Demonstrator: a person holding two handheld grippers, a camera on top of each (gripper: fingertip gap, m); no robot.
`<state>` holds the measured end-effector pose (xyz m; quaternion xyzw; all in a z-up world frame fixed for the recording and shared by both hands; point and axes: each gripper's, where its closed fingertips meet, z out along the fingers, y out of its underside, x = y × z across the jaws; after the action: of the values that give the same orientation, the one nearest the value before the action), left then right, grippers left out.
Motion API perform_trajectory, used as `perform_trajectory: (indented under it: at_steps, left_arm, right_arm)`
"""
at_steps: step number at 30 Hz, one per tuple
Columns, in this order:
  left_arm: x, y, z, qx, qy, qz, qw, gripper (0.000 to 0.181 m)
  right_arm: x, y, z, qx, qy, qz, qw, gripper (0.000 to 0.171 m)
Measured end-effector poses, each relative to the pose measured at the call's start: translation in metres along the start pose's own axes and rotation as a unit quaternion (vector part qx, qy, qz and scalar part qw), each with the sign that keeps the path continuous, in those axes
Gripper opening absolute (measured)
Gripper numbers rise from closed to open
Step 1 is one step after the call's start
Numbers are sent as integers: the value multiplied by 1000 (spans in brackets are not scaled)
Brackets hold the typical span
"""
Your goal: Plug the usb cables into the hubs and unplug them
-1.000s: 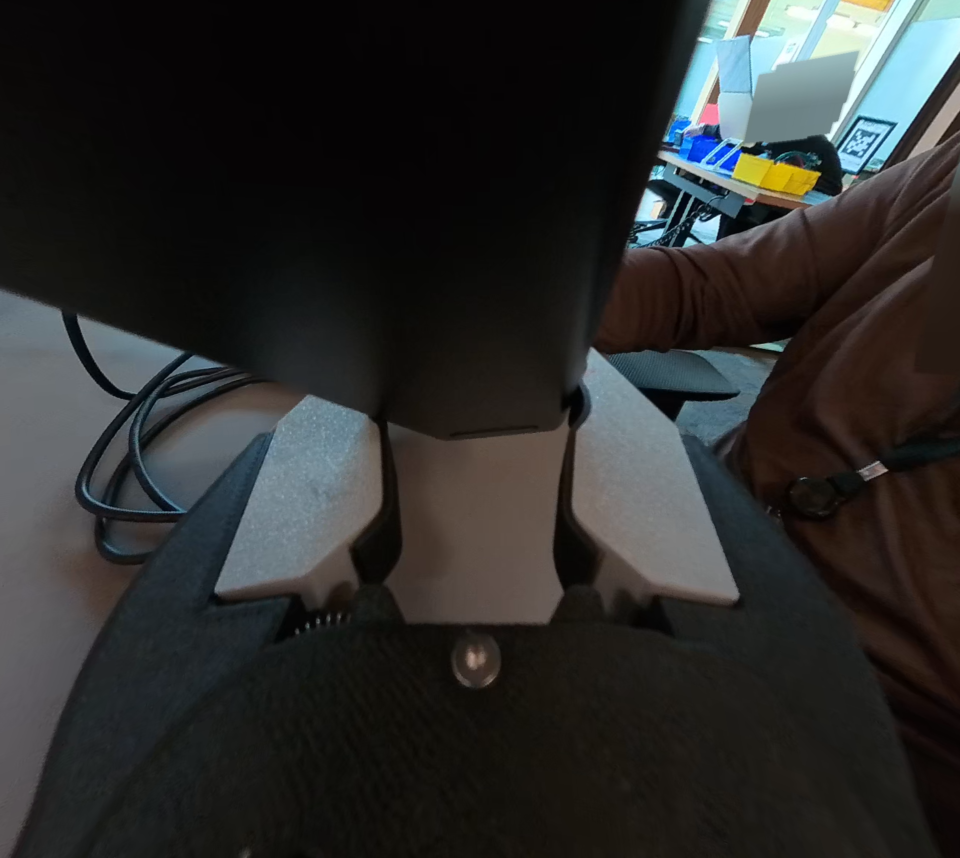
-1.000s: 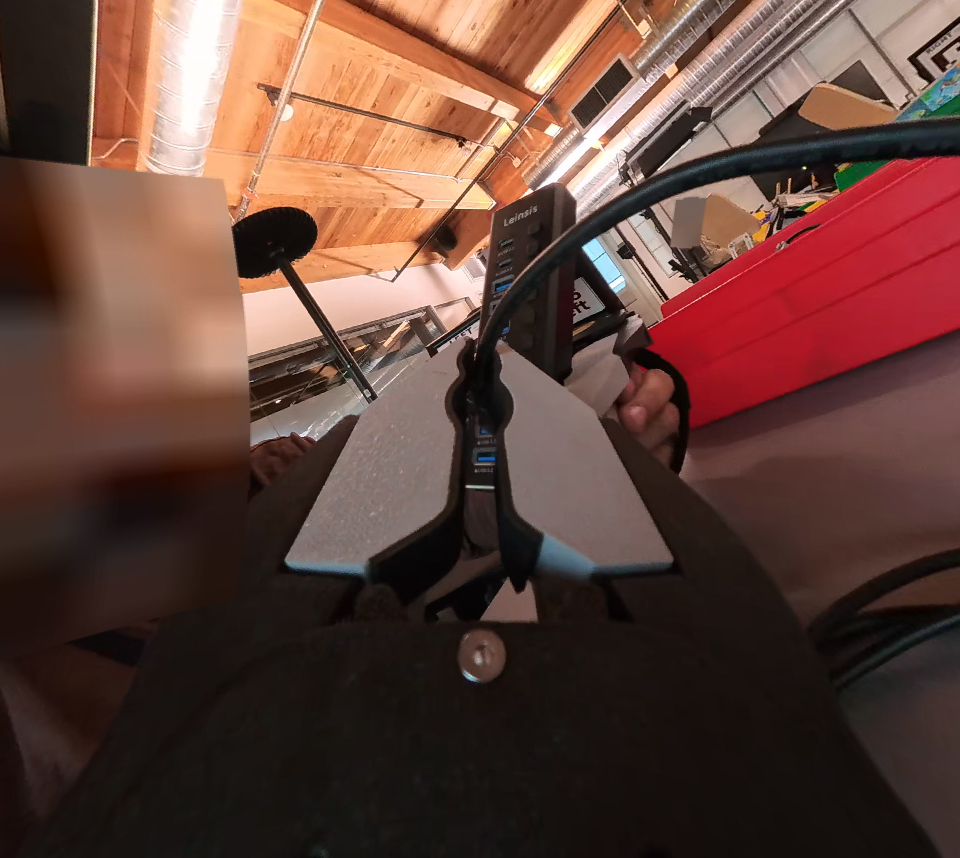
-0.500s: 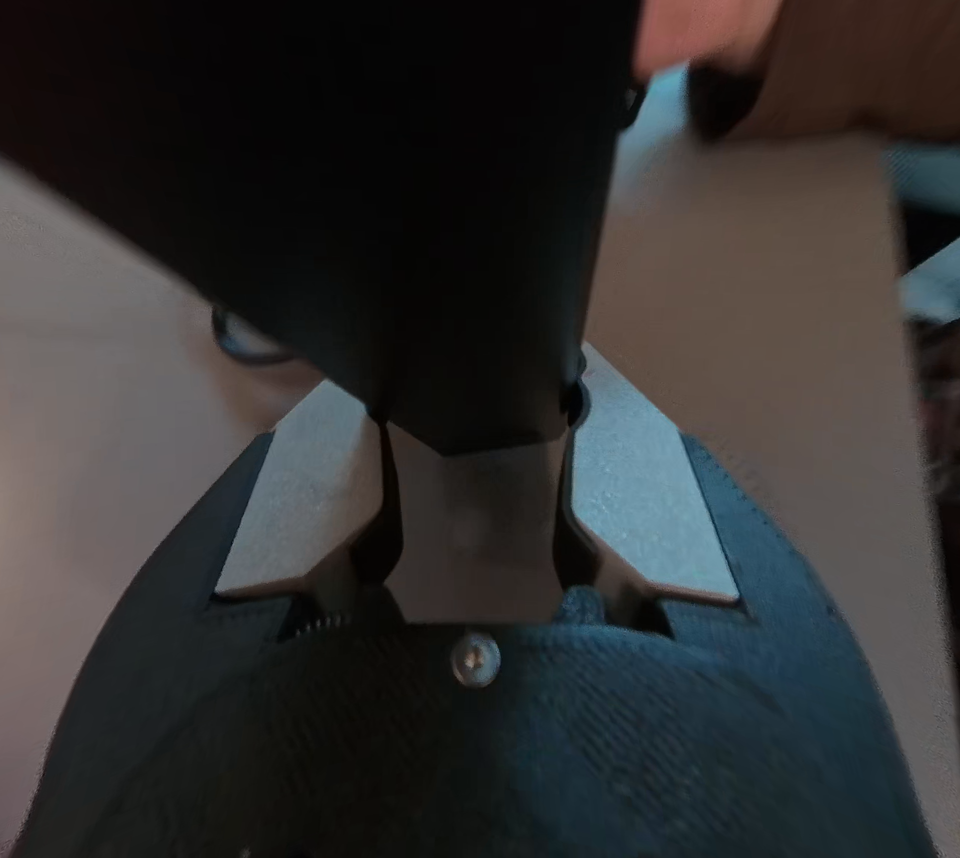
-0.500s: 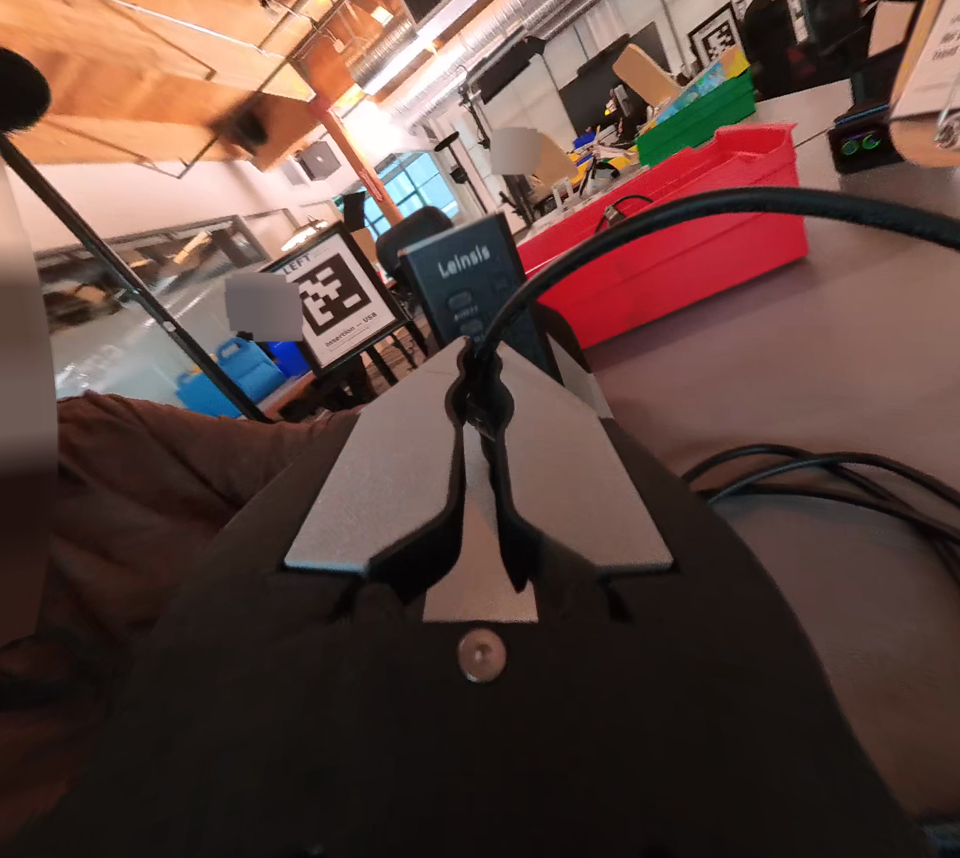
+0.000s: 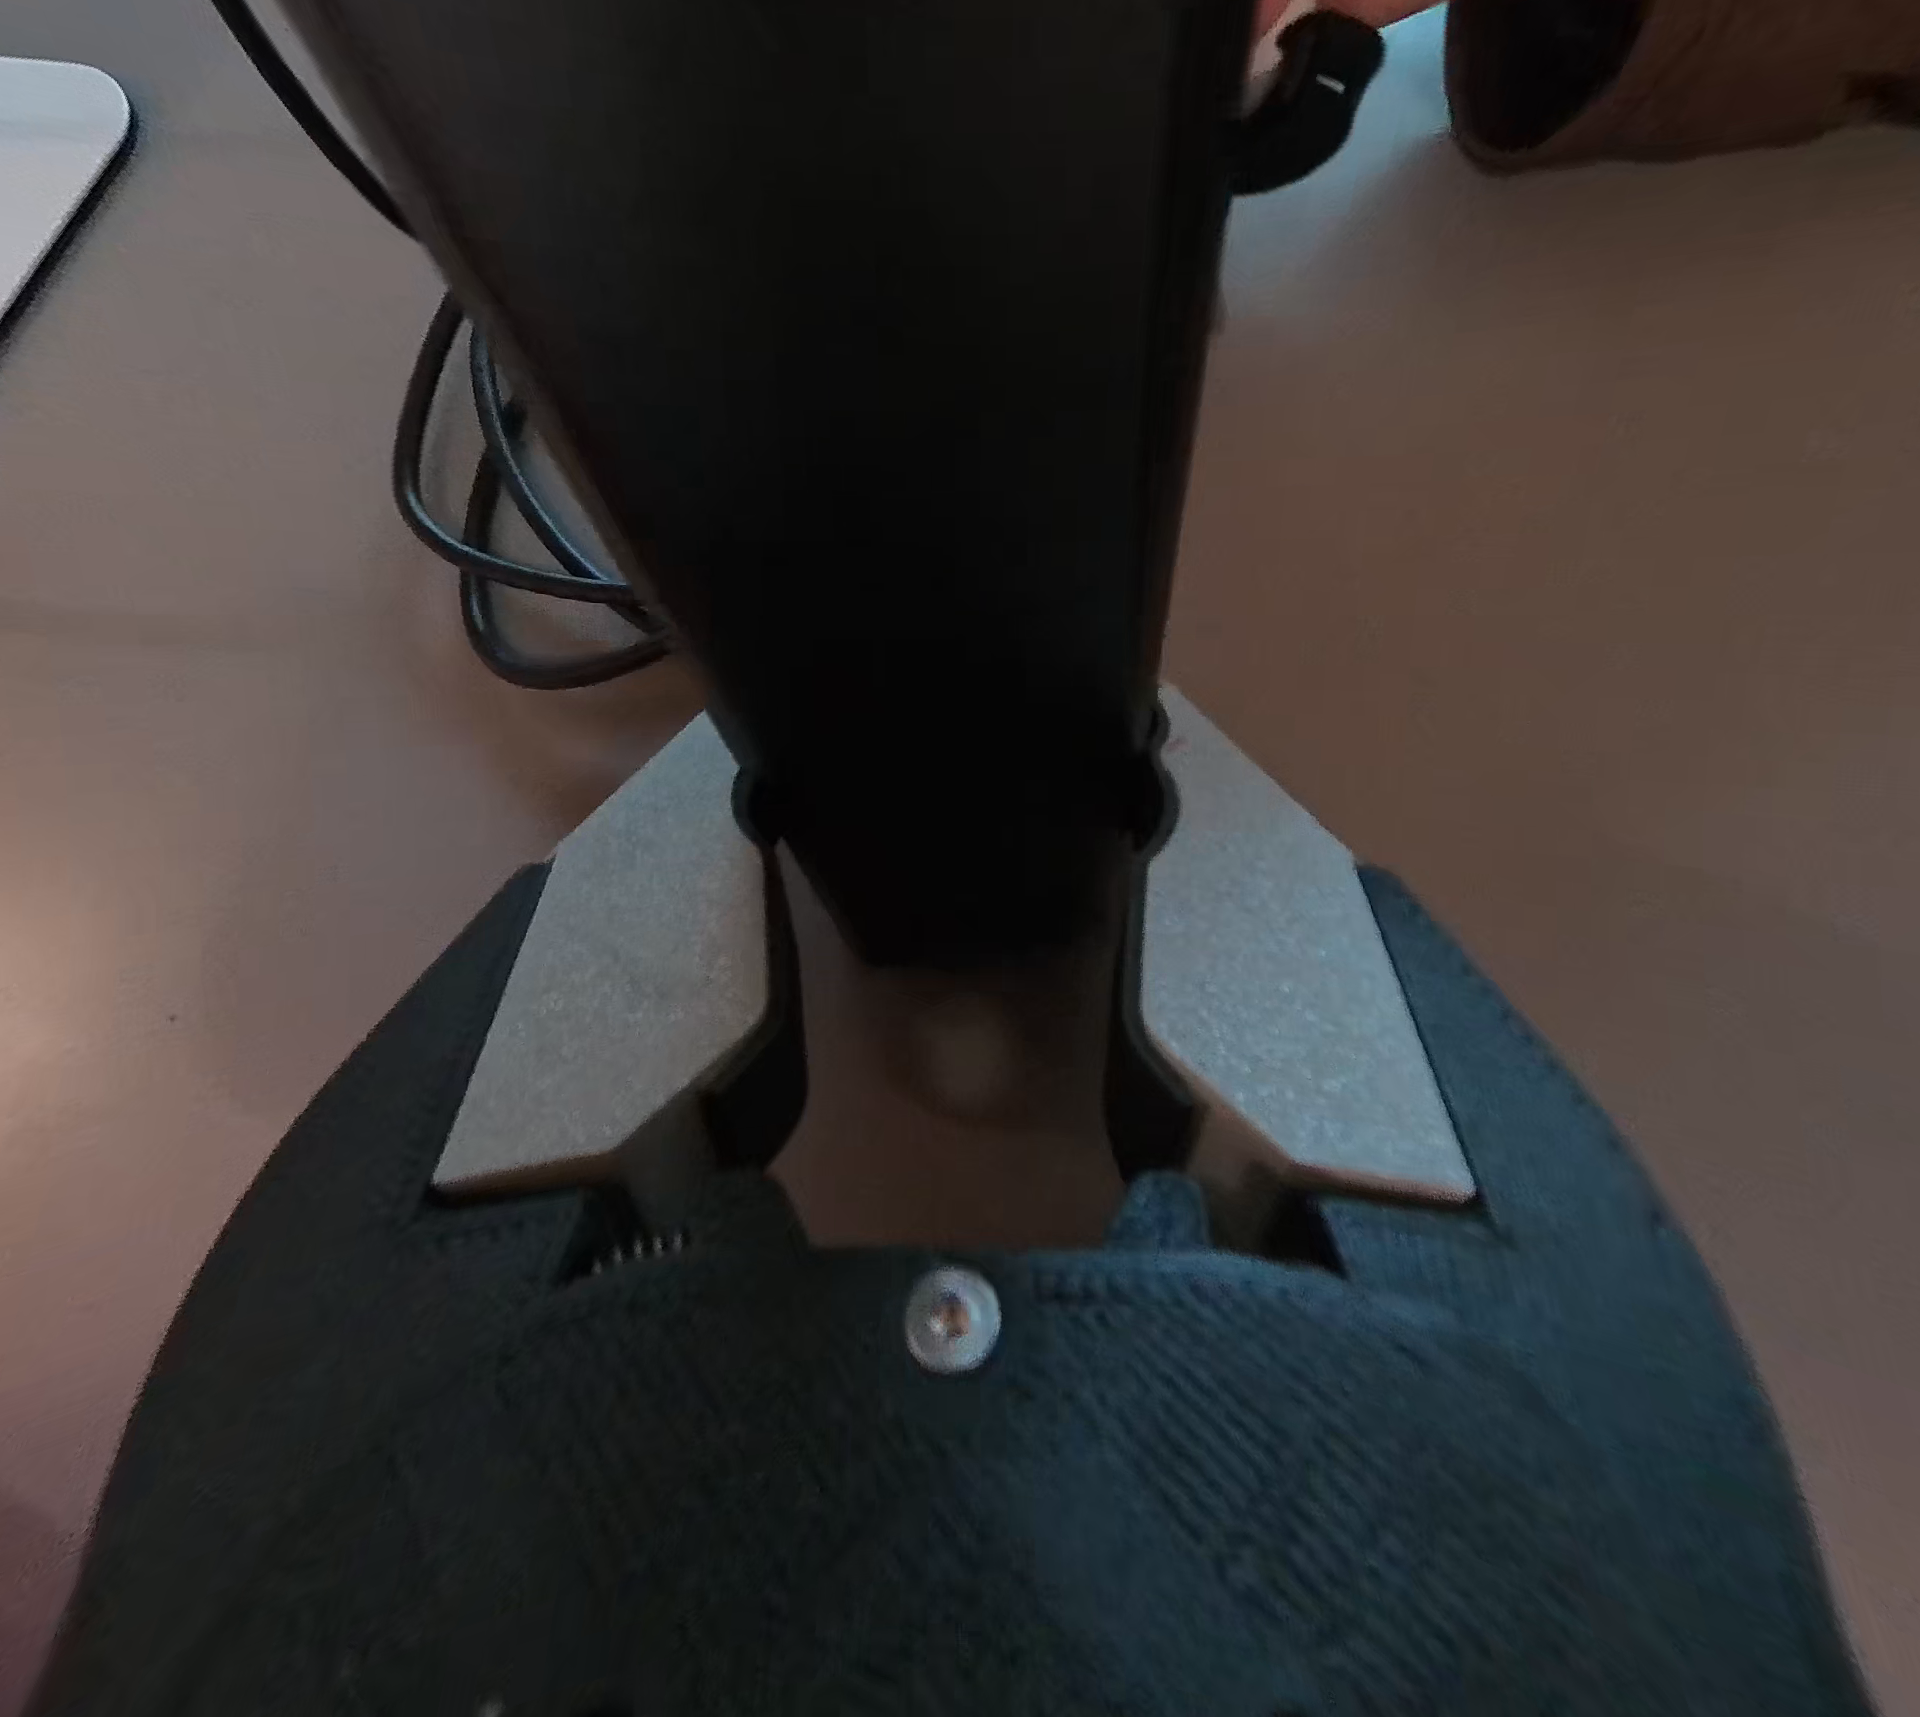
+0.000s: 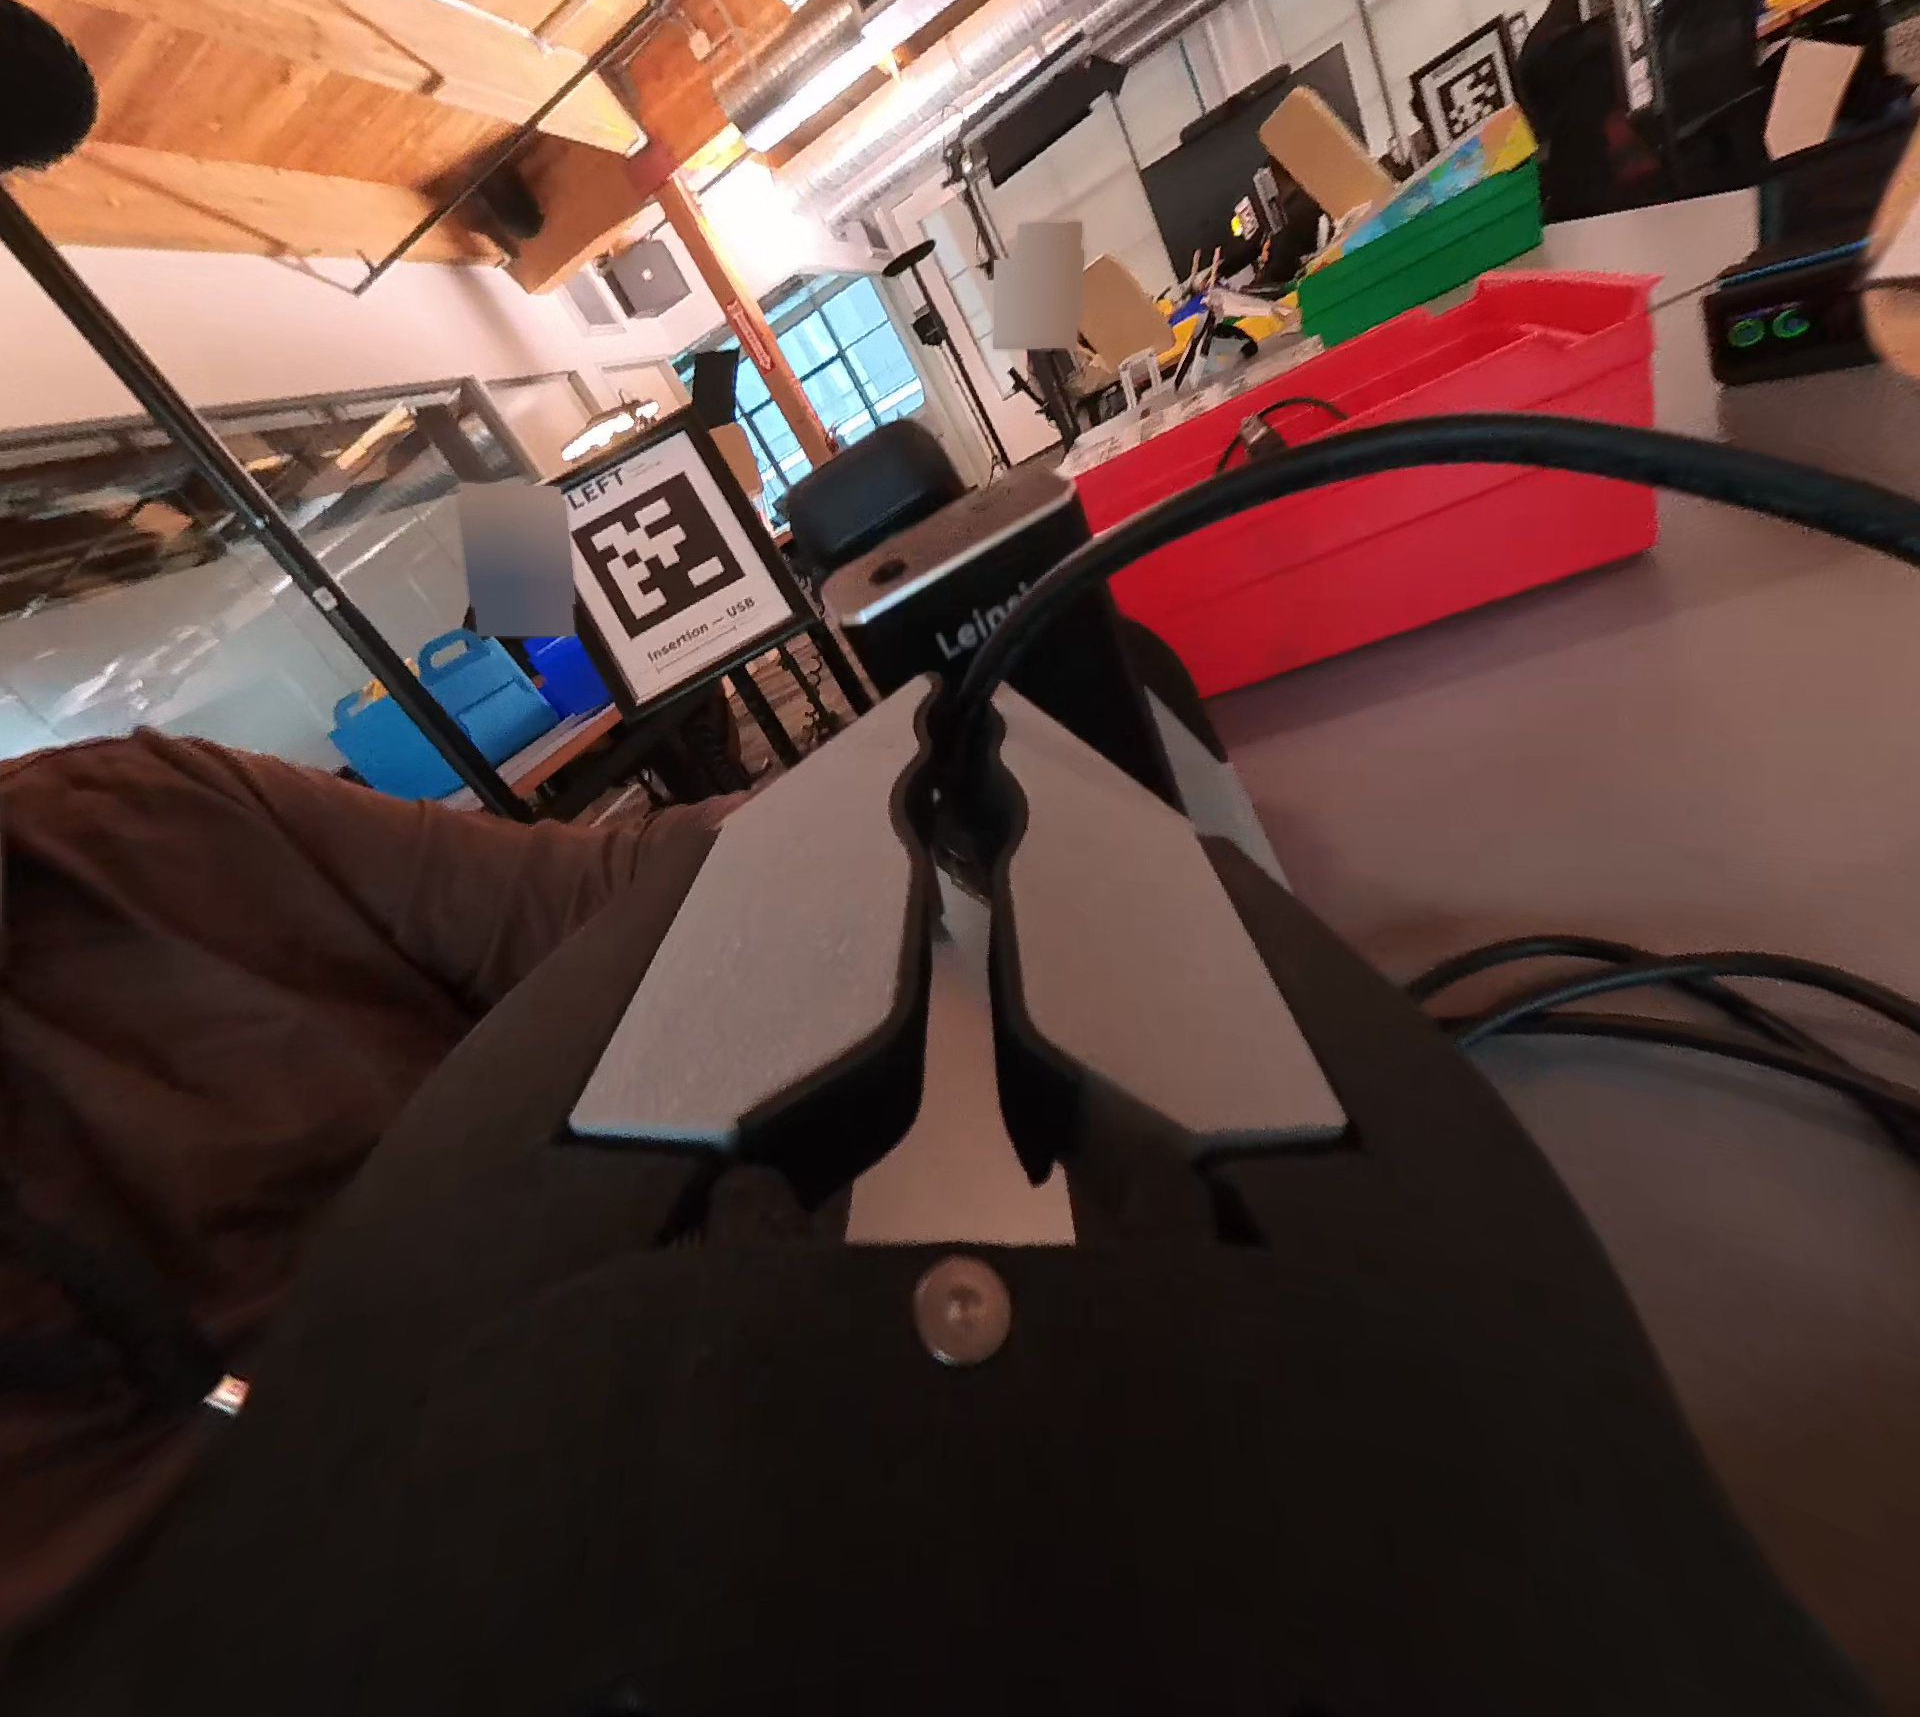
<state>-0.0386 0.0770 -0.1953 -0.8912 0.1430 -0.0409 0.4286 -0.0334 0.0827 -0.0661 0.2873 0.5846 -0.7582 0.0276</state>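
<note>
Up close, my left gripper (image 5: 954, 794) clamps the black USB hub (image 5: 831, 265), which fills the upper centre of the left wrist view over the brown table (image 5: 1558, 524); loose black cables (image 5: 499, 566) lie at its left. Only the right wrist view shows the hub's end face (image 6: 966, 566), a red bin (image 6: 1434, 462) upper right, and my right gripper (image 6: 961, 774) pinching the black USB cable (image 6: 1351, 446) at its plug.

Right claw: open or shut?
Shut on the cable. In the right wrist view the right claw has its tips pinched around the black cable's end, in front of the hub. Whether the plug is seated: cannot tell.
</note>
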Motion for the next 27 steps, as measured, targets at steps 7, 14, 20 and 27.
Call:
perform_trajectory:
  at_steps: [7,14,20,27]
  left_arm:
    - [3,2,2,-10,7,8,1000,68]
    - [3,2,3,-11,4,4,1000,68]
    - [-1,-7,-7,30,-15,-6,999,71]
    - [-3,-10,-12,48,-22,-19,998,73]
  right_arm:
    - [1,38,22,-97,12,-11,995,0]
    - [3,25,14,-62,6,9,998,0]
    - [2,21,11,-53,3,12,999,0]
    - [3,38,16,-97,4,19,995,0]
